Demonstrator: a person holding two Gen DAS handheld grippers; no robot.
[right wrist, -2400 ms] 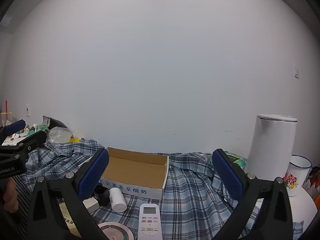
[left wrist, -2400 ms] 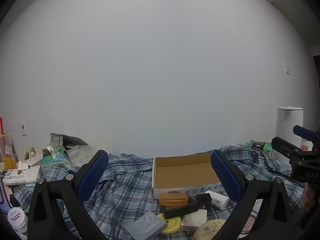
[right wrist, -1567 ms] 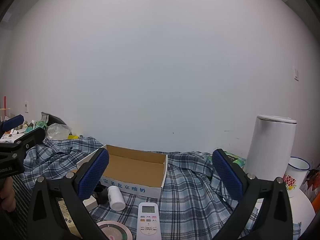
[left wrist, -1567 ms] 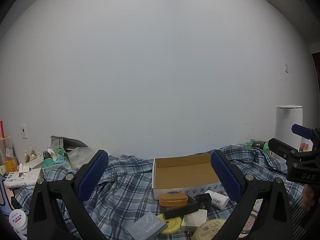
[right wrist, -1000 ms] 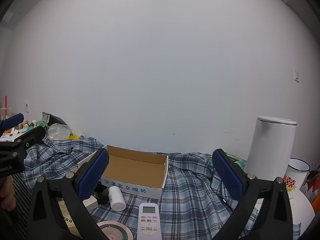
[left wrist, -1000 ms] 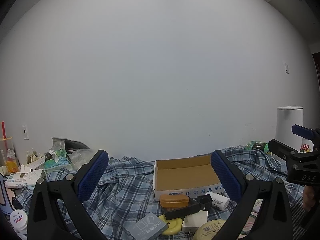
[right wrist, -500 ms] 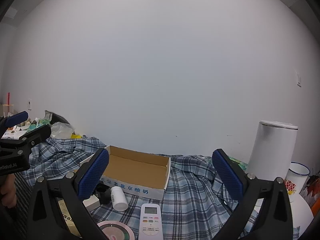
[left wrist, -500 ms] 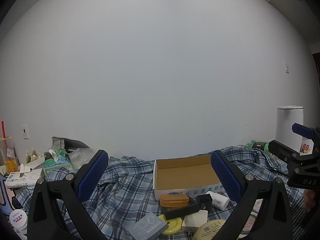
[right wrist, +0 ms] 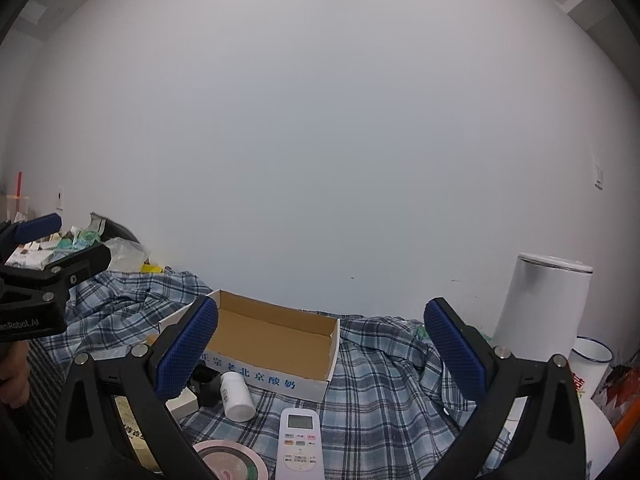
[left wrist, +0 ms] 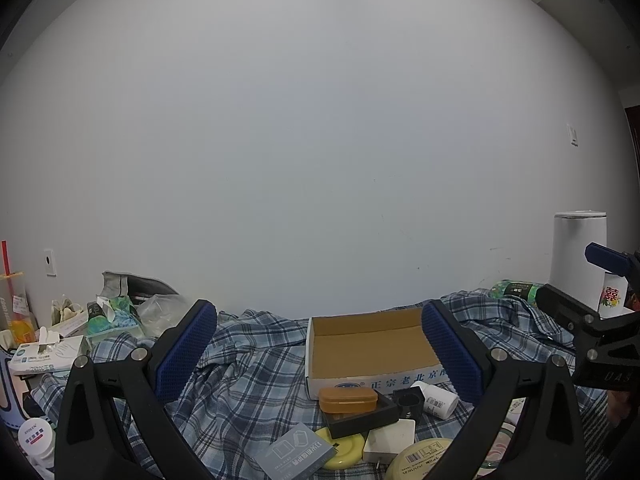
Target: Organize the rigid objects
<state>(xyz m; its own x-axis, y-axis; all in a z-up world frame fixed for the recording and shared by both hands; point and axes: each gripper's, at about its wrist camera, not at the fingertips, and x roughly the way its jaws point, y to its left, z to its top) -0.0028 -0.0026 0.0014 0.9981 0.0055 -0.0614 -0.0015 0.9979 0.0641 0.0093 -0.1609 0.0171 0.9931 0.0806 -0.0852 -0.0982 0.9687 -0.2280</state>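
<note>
Left tongs: my left tongs (left wrist: 319, 356) hang spread wide with nothing between the blue pads (left wrist: 186, 350); they sit above the blue plaid cloth (left wrist: 248, 364) that covers the desk; from the right camera I see them at the far left edge (right wrist: 44, 248), jaws apart there too
Right tongs: my right tongs (right wrist: 321, 354) are likewise agape and hold nothing; from the left camera they show at the far right (left wrist: 592, 300)
Box: the open white cardboard box with a brown inside and blue lettering (left wrist: 372, 346) lies on the cloth, its floor bare; I see it in the right view as well (right wrist: 276, 336)
Left view, in front of the box: an orange rounded case (left wrist: 347, 399) rests on a shallow black tray (left wrist: 362, 420); a small black cube (left wrist: 409, 400) and a white pill bottle lying on its side (left wrist: 436, 399) sit just beside the box wall; a yellow disc (left wrist: 344, 442), a white square block (left wrist: 390, 440), a grey booklet (left wrist: 294, 454) and a pale round tin (left wrist: 424, 460) crowd nearest me
Right view, in front of the box: the white bottle (right wrist: 236, 396) lies just beside the box front; a white remote control with a small screen (right wrist: 300, 440) lies nearer me; a pink round lid (right wrist: 228, 462) sits left of the remote
Right edge: a tall white cylindrical bin (right wrist: 540, 308) stands with a white enamel mug (right wrist: 590, 364) beside it
</note>
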